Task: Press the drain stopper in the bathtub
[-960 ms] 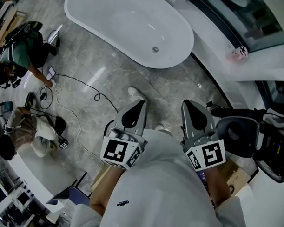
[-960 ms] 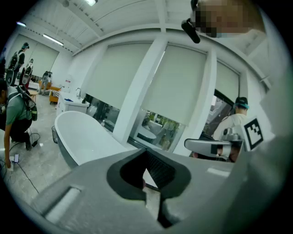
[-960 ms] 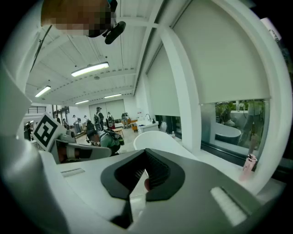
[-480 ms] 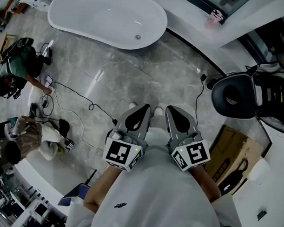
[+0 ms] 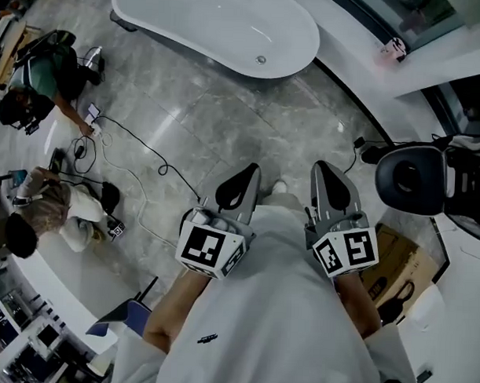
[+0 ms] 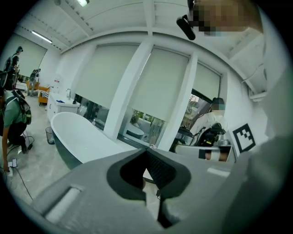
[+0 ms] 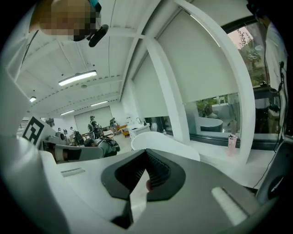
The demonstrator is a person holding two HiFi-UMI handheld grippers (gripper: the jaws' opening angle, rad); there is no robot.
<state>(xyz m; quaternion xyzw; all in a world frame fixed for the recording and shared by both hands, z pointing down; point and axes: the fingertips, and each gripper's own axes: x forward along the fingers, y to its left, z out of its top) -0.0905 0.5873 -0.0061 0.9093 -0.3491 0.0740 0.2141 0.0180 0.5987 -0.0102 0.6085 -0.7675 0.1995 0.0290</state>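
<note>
1. Since the earlier frame, the left gripper [image 5: 242,183] and right gripper [image 5: 331,180] have been moved further apart in the head view.
2. Both pairs of jaws are held together, with nothing clamped between them.
3. The drain stopper [image 5: 261,60] is seen in the bottom of the bathtub [image 5: 206,25], well apart from both grippers across the marble floor [image 5: 227,123].

- Glossy, smooth white oval bathtub [image 5: 222,21]; shiny metal drain stopper [image 5: 261,60].
- Polished grey marble-look floor [image 5: 250,124], reflecting light.
- Matt brown cardboard box [image 5: 401,265].
- Matt grey plastic left gripper [image 5: 244,179] and right gripper [image 5: 328,178]; ribbed black inner pads [image 6: 159,168].
</note>
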